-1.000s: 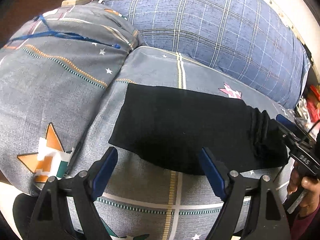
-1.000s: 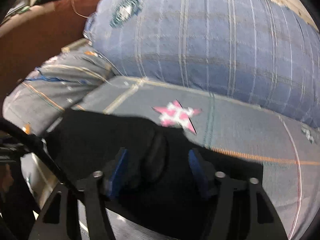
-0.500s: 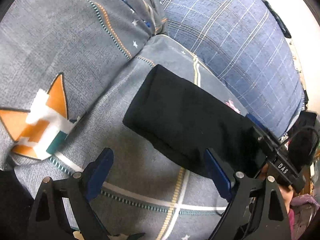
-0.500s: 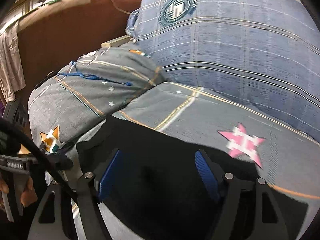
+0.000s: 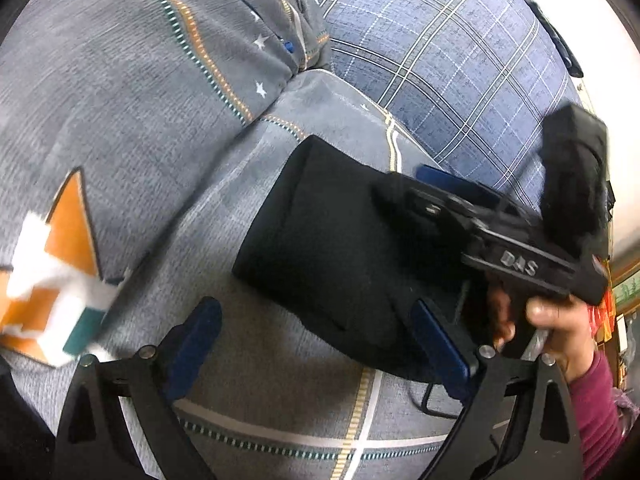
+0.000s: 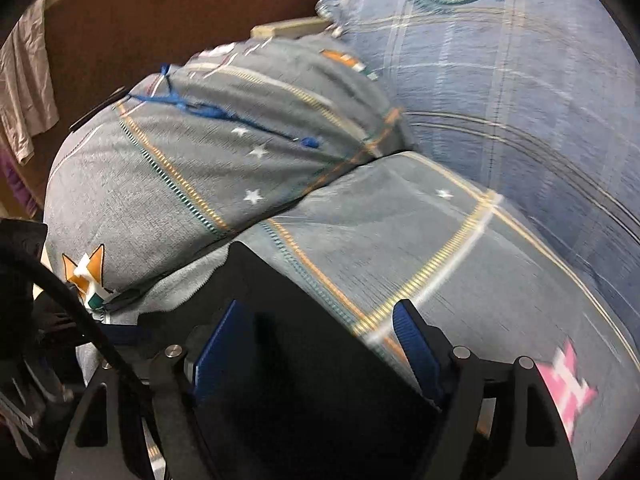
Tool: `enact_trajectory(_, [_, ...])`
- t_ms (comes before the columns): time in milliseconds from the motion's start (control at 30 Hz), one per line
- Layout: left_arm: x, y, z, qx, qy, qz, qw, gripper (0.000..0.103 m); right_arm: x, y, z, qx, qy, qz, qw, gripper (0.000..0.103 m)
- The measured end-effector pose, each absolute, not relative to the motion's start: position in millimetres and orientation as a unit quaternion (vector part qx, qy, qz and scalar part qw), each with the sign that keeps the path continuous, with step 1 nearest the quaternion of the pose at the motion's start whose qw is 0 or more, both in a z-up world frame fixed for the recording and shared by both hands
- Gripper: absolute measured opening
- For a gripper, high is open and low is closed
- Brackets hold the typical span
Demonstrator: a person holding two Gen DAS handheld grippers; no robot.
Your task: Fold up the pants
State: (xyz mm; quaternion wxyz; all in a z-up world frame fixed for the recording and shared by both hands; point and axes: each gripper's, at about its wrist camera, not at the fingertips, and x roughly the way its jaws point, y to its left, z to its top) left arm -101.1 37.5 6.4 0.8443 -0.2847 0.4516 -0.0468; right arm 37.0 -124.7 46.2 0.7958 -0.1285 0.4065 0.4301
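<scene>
The black pants [image 5: 340, 248] now lie as a shorter, thicker bundle on the grey bed [image 5: 280, 380], near its plaid pillow. The right gripper [image 6: 320, 344] has swept across over them, jaws apart, gripping nothing; the left gripper [image 5: 316, 332] is opening, off the cloth. That fold looks done

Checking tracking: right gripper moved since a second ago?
Yes. The right gripper swept left over the pants; the pink star slid from centre to right edge.
</scene>
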Motion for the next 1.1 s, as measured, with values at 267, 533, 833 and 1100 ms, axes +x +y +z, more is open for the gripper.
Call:
enact_trajectory(267, [-93,47,2,-0.301,0.416,-0.069,0.855,0.054,41,-87,25,-0.161,0.435,0.462,0.756,0.019])
enact_trajectory(533, [-107,19,63,-0.244,0.362,-0.132,0.890,0.022,19,-145,85,-0.045,0.375,0.466,0.800,0.013])
enact_trajectory(833, [-114,-115,136,-0.149,0.312,-0.336,0.876,0.018,-25,-317,152,0.090,0.281,0.387,0.874,0.012])
enact_trajectory(1100, [-90,-237,59,-0.070,0.417,-0.389,0.818,0.018,-41,-457,98,0.165,0.353,0.187,0.902,0.004])
